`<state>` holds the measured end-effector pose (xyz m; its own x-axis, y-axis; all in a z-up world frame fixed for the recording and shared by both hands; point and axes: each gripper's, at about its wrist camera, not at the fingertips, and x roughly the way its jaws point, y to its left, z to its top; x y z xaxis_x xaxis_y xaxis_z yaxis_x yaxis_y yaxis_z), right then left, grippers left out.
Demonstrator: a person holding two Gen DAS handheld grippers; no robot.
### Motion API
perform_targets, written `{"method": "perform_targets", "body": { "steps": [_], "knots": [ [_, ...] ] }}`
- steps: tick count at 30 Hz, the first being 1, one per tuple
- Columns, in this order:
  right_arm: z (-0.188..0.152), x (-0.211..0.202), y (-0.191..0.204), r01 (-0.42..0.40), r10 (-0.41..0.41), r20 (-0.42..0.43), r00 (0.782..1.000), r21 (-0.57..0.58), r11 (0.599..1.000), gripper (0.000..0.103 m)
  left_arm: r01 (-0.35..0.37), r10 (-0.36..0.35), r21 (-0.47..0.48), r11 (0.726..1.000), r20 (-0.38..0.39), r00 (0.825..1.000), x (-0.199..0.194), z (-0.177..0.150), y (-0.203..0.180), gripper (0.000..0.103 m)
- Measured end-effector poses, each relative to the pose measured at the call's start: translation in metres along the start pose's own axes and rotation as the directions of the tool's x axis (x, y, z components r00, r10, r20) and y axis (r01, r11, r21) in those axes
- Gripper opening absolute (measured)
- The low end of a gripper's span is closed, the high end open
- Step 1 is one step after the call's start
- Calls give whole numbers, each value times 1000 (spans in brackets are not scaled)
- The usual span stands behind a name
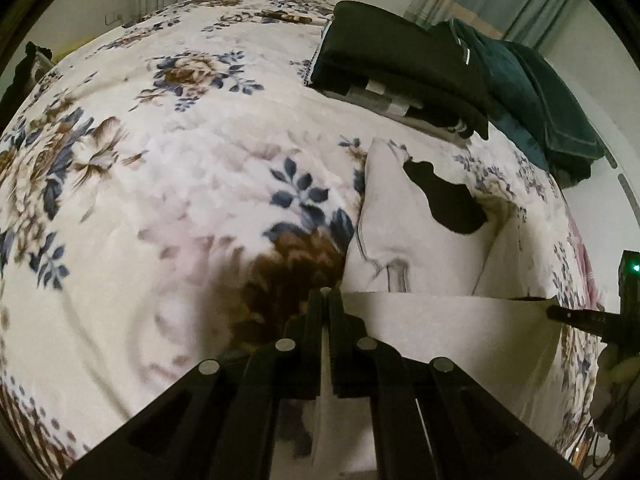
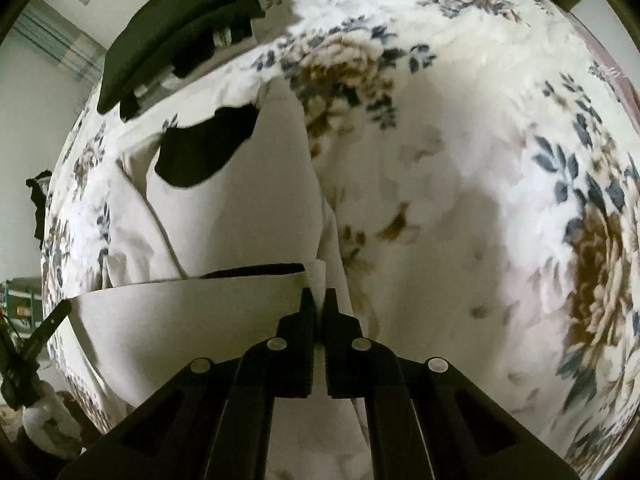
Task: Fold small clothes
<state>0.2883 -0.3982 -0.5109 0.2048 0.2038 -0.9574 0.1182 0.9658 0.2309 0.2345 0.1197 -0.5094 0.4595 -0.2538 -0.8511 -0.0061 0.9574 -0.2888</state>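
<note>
Two tools, left tool and right tool, each clenched on one white garment near the bed's edge, its hem stretched between them; one dark folded stack at the far edge.

Matt black plastic left gripper and right gripper with dull metal pins, smooth white cloth garment, fluffy fleece floral blanket, soft dark folded clothes far right
</note>
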Motion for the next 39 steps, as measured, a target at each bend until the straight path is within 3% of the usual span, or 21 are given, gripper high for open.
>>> {"method": "perform_targets", "body": {
  "steps": [5,8,12,13,14,15,16,17,18,22,25,30,31,32,33,37,39],
  "knots": [
    [11,23,-6,63,-63,-13,998,10,998,3,0,0,1,1000,-26,1000,36,15,-2,1],
    [12,37,-11,93,-93,-53,994,5,996,3,20,-20,-9,1000,-96,995,58,22,-1,2],
    [19,44,-20,28,-19,-150,988,63,998,9,36,-49,-78,996,-183,982,62,34,4,4],
    [25,40,-21,5,7,-144,990,78,997,11,33,-49,-91,995,-187,981,59,41,4,10],
    [32,34,-23,-15,26,-123,992,93,996,21,42,-60,-98,994,-183,981,57,46,4,15],
    [41,29,-23,-36,47,-104,994,104,994,42,63,-81,-105,992,-175,981,56,53,4,31],
    [55,24,-22,-64,74,-80,994,118,991,52,80,-97,-107,991,-165,981,56,62,2,48],
    [65,22,-21,-76,85,-67,994,126,989,59,83,-97,-99,992,-151,984,58,73,-1,54],
    [81,22,-18,-85,94,-57,994,134,987,59,87,-99,-89,992,-142,985,61,82,-5,58],
    [142,40,3,-82,88,-45,995,117,990,59,114,-110,14,993,-173,979,96,125,-36,59],
    [181,67,26,-36,43,-100,994,67,997,59,104,-75,115,988,-237,969,135,149,-64,59],
    [207,112,59,56,-69,-236,969,-63,996,58,87,6,235,968,-371,929,186,154,-91,56],
    [207,115,63,70,-89,-240,967,-86,994,54,78,25,264,962,-364,931,188,151,-94,44],
    [206,117,68,88,-114,-234,966,-118,989,30,75,29,284,956,-347,938,185,149,-95,30],
    [205,117,72,105,-137,-228,964,-145,984,7,78,27,300,951,-332,943,180,148,-97,5],
    [195,88,76,91,-109,-127,986,-138,986,6,74,-9,315,946,-206,979,132,142,-94,5],
    [187,67,76,62,-72,-82,994,-120,991,6,78,-33,291,953,-158,987,105,137,-88,5]
  ]
}}
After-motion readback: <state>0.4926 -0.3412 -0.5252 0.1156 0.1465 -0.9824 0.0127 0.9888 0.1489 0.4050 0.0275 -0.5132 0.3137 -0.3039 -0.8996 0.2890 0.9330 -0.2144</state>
